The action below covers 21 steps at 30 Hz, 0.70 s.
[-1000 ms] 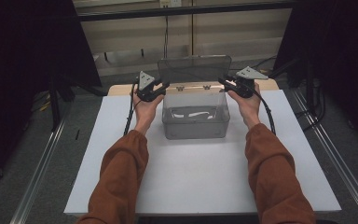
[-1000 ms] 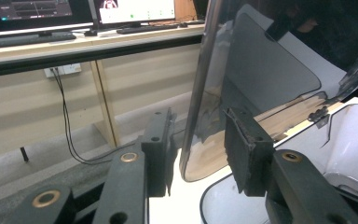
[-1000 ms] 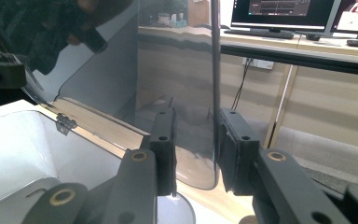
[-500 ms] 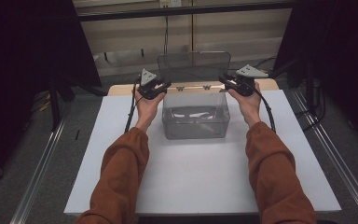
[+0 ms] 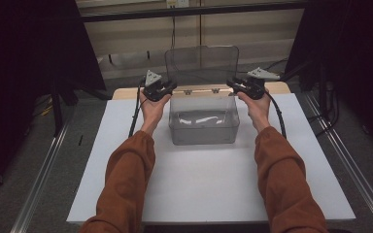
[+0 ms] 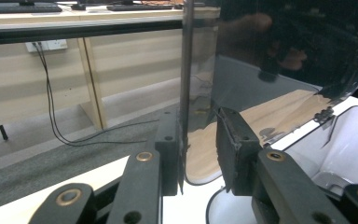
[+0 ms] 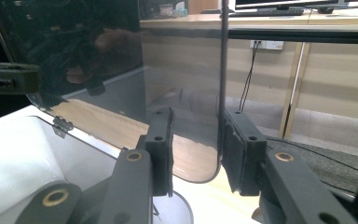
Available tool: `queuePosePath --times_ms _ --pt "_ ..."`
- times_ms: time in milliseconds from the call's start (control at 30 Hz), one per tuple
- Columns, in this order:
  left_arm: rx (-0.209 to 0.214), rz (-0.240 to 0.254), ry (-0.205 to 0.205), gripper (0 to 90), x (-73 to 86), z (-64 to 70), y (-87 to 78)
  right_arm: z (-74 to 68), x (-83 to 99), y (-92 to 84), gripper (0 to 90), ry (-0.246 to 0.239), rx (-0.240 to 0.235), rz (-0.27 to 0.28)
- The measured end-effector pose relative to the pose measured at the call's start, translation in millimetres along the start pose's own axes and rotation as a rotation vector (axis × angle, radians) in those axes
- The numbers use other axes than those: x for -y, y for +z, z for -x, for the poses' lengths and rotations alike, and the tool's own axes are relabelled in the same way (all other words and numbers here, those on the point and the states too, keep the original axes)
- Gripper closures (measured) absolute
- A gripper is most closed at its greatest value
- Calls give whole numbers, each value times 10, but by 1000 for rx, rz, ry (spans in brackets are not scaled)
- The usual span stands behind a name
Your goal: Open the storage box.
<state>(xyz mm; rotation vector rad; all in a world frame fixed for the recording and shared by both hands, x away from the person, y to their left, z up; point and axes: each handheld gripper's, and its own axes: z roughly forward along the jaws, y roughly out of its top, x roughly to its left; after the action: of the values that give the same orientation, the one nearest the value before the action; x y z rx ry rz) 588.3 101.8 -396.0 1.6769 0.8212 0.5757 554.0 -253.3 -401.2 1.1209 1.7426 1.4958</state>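
Note:
A clear plastic box sits on the white tabletop, its hinged lid standing upright at the back. My left gripper is at the lid's left edge and my right gripper at its right edge. In the left gripper view the lid runs between the jaws of the left gripper, against the left pad and apart from the right pad; these jaws have just closed a little. In the right gripper view the lid edge lies by the right pad of the right gripper, clear of the left pad; these jaws have just opened a little.
Wooden desks and a beige wall with hanging cables stand behind the table. Metal rails run along the floor on both sides. Dark curtains close in left and right. The box's open rim lies just beside the left jaws.
The lid has swung further up and now stands taller and nearly upright. Both hands have stayed at its side edges, hardly shifting.

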Motion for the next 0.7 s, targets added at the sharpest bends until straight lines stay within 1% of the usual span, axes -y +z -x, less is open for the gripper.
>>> queuePosePath --times_ms 33,100,267,333,367,400,500,700 --pt "0 0 0 717 0 0 0 5 2 4 655 -3 2 -4" --pt "2 1 -3 723 0 -18 5 27 6 14 668 14 -7 0" --pt "6 0 4 729 0 -27 6 37 1 53 678 12 -6 -4" --pt "-1 3 3 729 3 -32 13 32 -1 61 679 11 -4 -6" --pt "1 -2 -9 729 2 -26 15 37 1 71 709 12 2 -4" --pt "-2 -2 -11 729 -5 -22 20 37 1 71 709 12 2 -4" --pt "2 -26 -7 726 -27 -34 29 54 1 76 740 17 6 -8" --pt "-8 -56 -10 701 -52 -46 85 51 -13 84 750 20 15 -19"
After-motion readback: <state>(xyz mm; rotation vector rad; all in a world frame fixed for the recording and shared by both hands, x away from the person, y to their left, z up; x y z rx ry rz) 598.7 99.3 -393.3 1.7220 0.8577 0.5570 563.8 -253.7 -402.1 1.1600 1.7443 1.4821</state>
